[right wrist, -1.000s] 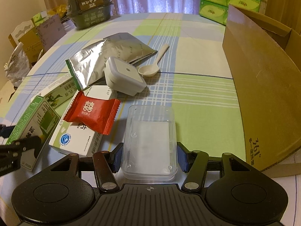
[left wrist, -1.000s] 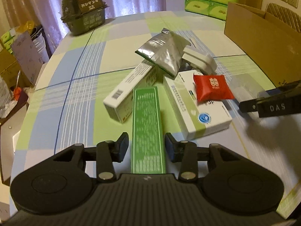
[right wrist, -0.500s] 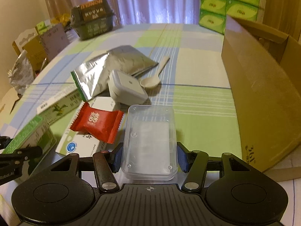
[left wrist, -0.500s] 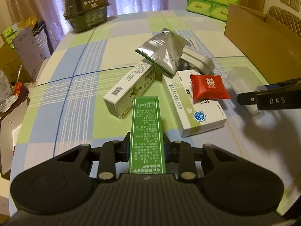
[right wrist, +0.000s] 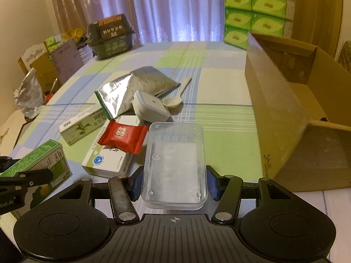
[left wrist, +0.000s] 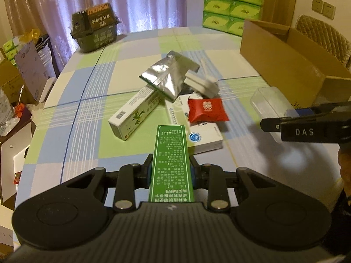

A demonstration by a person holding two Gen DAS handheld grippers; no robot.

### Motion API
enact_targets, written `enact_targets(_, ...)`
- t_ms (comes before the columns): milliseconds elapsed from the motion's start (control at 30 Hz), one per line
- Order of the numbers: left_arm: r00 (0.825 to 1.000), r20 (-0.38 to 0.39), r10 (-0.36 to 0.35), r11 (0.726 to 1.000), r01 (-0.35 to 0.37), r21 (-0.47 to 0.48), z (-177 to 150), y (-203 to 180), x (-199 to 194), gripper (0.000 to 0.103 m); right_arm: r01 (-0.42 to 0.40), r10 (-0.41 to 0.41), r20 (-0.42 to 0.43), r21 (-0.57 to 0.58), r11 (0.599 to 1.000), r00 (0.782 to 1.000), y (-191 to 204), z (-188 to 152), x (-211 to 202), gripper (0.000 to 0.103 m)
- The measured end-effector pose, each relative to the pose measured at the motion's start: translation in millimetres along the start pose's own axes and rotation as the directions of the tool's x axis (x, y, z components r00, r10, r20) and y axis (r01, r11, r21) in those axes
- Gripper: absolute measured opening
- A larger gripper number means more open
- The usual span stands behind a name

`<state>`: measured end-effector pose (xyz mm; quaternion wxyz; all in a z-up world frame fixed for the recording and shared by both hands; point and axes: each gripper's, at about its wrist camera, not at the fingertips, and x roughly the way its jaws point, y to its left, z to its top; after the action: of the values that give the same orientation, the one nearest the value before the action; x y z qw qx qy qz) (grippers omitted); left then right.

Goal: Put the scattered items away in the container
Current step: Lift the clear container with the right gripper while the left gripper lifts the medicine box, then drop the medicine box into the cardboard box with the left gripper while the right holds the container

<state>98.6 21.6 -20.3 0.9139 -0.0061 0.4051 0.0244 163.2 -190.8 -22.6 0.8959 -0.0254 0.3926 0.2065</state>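
Left view: your left gripper (left wrist: 170, 171) is clamped on the green box (left wrist: 171, 157), lifted clear of the pile. Right view: your right gripper (right wrist: 174, 185) pinches the clear plastic case (right wrist: 174, 164) (also raised); next, carry both to the cardboard box (right wrist: 285, 114).

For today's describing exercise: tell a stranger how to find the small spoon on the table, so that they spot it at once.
Start at the big open cardboard box on the right of the checked table. Look left to the crumpled silver foil pouch in the middle of the clutter. The spoon lies at the pouch's right edge, beside a white square case: the only cream, handled thing among boxes and packets.
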Motion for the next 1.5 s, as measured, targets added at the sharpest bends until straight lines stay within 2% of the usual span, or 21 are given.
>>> enact_targets(433,0.998,0.064,-0.025,0.999,0.022,0.035,29,-27,-31,0.025,0.023,-0.026,0.097,0.028,0.999,0.995,-10,18,-55,0.059)
enact_targets(967,0.989,0.108,-0.105,0.989,0.092,0.116,72,-87,-37,0.025,0.066,-0.080,0.198,0.077,0.995,0.977,-60,49,-102,0.059)
enact_targets(1200,0.973,0.137,-0.188,0.970,0.163,0.179,106,-137,-31,0.025,0.132,-0.159,0.237,0.125,0.983,0.958,-110,62,-122,0.059)
enact_targets(1500,0.937,0.155,-0.313,0.938,0.279,0.206,146,-197,-12,0.025,0.207,-0.242,0.230,0.167,0.964,0.943,-171,68,-127,0.059)
